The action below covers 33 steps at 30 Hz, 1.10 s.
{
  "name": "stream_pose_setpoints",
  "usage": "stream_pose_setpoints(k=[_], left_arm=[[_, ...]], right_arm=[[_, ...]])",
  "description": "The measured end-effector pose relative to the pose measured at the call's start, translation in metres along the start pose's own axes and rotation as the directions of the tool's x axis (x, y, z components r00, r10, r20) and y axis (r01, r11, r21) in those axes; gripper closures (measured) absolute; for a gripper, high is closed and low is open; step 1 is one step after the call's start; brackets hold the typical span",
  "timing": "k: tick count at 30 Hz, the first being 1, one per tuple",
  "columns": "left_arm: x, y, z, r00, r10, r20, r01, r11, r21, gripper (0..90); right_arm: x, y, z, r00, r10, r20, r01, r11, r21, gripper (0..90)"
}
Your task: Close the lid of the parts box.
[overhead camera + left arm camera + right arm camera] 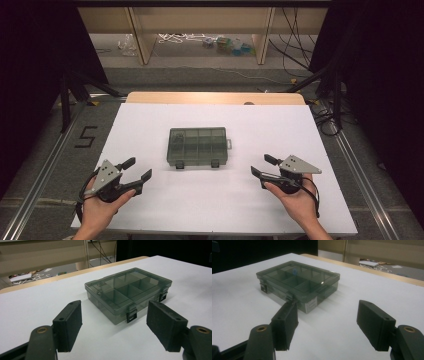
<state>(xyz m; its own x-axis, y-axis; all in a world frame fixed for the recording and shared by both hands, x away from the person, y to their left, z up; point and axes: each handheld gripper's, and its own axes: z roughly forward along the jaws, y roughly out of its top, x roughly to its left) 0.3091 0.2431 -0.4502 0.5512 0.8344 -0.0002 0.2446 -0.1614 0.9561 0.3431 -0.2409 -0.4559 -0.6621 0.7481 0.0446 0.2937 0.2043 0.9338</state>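
Note:
A smoky clear plastic compartment box (197,146) lies flat in the middle of the white table top (150,210), lid down, two black latches on its near side. My left gripper (138,170) hovers at the box's near left, jaws wide apart and empty. My right gripper (261,166) sits at the near right, also open with nothing between its pads. In the left gripper view the box (128,292) lies ahead of the open left gripper (113,323). The right gripper view has the box (298,281) ahead to the left of the open right gripper (328,323).
Beyond the table's far wooden edge (215,97) stand shelf legs and loose cables on the floor (200,42). Black stand legs flank the table at both sides. A "5" is marked on the floor (86,136) at the left.

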Motion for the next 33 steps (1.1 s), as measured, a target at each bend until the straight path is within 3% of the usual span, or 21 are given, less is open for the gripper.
stream_pose_setpoints(k=[9, 11, 14, 15, 20, 33], left_arm=[[-0.002, -0.008, -0.005, 0.9999, -0.001, 0.014, 0.001, 0.9999, -0.017, 27.6], [-0.002, -0.010, -0.007, 0.9999, -0.007, 0.014, 0.007, 0.9995, -0.032, 27.5], [-0.003, -0.013, -0.010, 1.0000, -0.005, 0.005, 0.005, 0.9981, -0.061, 27.5], [-0.003, -0.014, -0.010, 0.9999, -0.003, 0.010, 0.004, 0.9982, -0.060, 27.4], [-0.001, -0.021, -0.011, 0.9998, -0.009, 0.015, 0.010, 0.9992, -0.038, 27.2], [-0.002, -0.022, -0.007, 0.9999, -0.004, 0.012, 0.005, 0.9996, -0.026, 27.5]], right_arm=[[0.005, -0.013, -0.013, 1.0000, 0.003, 0.005, -0.003, 1.000, 0.004, 32.3], [0.008, -0.018, -0.013, 0.9999, 0.014, 0.004, -0.014, 1.000, -0.021, 31.7], [0.009, -0.021, -0.017, 0.9999, 0.014, 0.004, -0.014, 1.000, 0.001, 31.2], [0.011, -0.021, -0.019, 0.9999, 0.011, 0.008, -0.011, 1.000, -0.024, 31.2], [0.014, -0.023, -0.021, 1.0000, 0.004, -0.004, -0.004, 0.999, -0.036, 31.2], [0.011, -0.024, -0.022, 0.9999, 0.008, -0.007, -0.009, 0.999, -0.034, 31.0]])
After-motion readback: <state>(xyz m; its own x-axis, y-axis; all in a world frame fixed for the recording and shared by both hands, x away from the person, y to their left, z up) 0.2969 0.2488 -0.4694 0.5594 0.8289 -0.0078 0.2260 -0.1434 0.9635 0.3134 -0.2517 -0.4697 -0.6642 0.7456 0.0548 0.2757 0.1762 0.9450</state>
